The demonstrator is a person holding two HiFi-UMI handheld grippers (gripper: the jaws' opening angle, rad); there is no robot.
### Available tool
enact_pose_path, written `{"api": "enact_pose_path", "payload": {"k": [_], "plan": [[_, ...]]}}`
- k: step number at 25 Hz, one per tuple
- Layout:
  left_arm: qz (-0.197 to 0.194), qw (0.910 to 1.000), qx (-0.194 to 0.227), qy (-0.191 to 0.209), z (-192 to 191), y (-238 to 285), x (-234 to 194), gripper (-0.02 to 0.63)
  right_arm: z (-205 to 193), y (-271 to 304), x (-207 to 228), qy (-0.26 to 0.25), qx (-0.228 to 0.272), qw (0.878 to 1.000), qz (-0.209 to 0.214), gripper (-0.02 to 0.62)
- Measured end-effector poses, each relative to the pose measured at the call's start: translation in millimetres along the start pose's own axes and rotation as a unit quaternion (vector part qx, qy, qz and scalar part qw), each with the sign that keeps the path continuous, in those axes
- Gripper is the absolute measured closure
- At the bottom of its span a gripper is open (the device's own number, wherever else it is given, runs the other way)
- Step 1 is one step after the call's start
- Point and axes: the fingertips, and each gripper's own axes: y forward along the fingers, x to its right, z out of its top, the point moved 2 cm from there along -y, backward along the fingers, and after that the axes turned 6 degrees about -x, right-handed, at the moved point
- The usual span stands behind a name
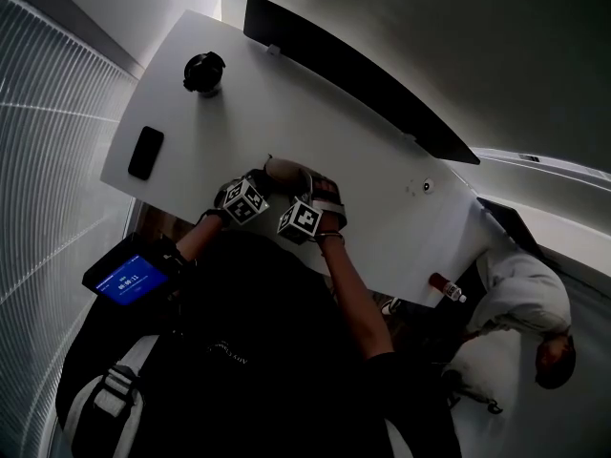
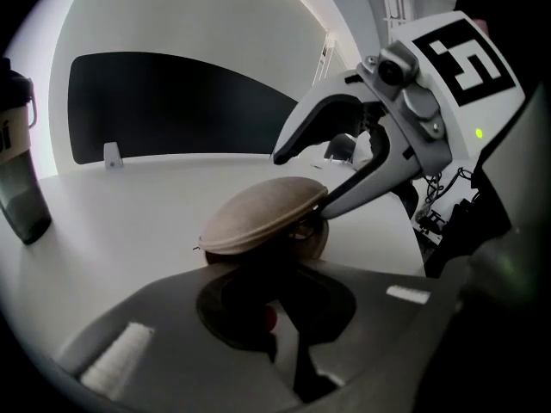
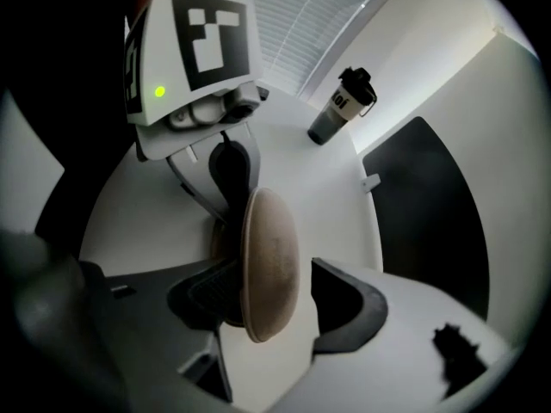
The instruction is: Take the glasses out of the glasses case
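A tan glasses case [image 1: 286, 172] lies near the front edge of the white table [image 1: 315, 122], between both grippers. Its lid [image 2: 263, 213] is lifted ajar, and the inside is dark, so I cannot make out the glasses. My left gripper [image 2: 275, 317] is shut on the case's lower shell [image 2: 314, 243]. It reaches in from the left in the head view [image 1: 250, 187]. My right gripper [image 3: 271, 291] stands open with the raised lid [image 3: 269, 261] edge-on between its jaws. A clear gap shows on the right-hand side. Seen from the left gripper, one of its fingers [image 2: 301, 136] is above the lid and the other at the lid's rim.
A black tumbler [image 1: 203, 72] stands at the far left of the table and a phone [image 1: 145, 152] lies on the left edge. A long black panel [image 1: 353, 74] runs along the back. Another person [image 1: 520, 294] sits at the right beside a small bottle [image 1: 447, 287].
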Motion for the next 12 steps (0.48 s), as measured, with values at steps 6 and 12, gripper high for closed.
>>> {"api": "enact_pose_path", "payload": {"k": [6,12], "plan": [[0.015,0.9991,-0.006,0.038,-0.9,2.7,-3.5,0.598,-1.2,-11.6,33.5,0.001,0.021,1.0,-0.014,0.331],[0.034,0.9941,-0.019,0.101,-0.4,3.8,-2.9,0.598,-5.0,-2.2,68.9,-0.004,0.037,0.999,-0.014,0.333]]}}
